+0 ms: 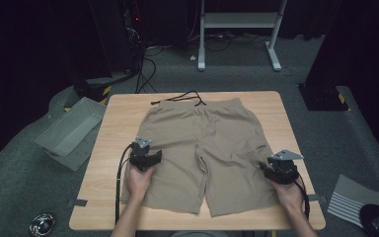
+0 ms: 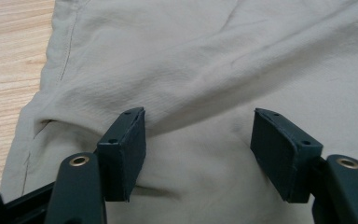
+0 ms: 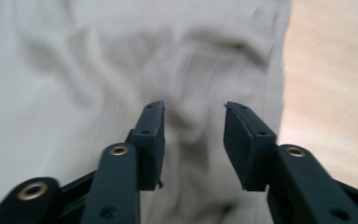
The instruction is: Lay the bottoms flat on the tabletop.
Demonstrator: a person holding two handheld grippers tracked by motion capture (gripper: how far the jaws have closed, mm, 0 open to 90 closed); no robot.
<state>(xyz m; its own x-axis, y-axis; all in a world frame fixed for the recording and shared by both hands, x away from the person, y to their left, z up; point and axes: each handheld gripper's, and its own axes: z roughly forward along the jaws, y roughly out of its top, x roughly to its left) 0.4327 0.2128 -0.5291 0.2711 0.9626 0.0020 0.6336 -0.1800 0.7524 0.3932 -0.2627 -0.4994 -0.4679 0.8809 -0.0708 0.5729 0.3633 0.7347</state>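
Note:
Beige shorts (image 1: 202,148) lie flat on the wooden table (image 1: 123,118), waistband at the far side and a black drawstring (image 1: 185,97) trailing off it. My left gripper (image 1: 147,154) rests over the left leg's outer edge. In the left gripper view its jaws (image 2: 198,119) stand wide apart over a raised fold of the shorts (image 2: 205,56), with no pad pressing on it. My right gripper (image 1: 276,169) sits at the right leg's outer edge. In the blurred right gripper view (image 3: 193,109) its jaws are parted above wrinkled cloth (image 3: 74,70), and bare table (image 3: 331,70) lies to the right.
A grey plastic bin (image 1: 71,131) leans against the table's left side. A white metal frame (image 1: 237,22) and cables stand on the floor beyond. A shiny round object (image 1: 42,223) lies at the lower left, with a striped sheet (image 1: 348,200) at the lower right.

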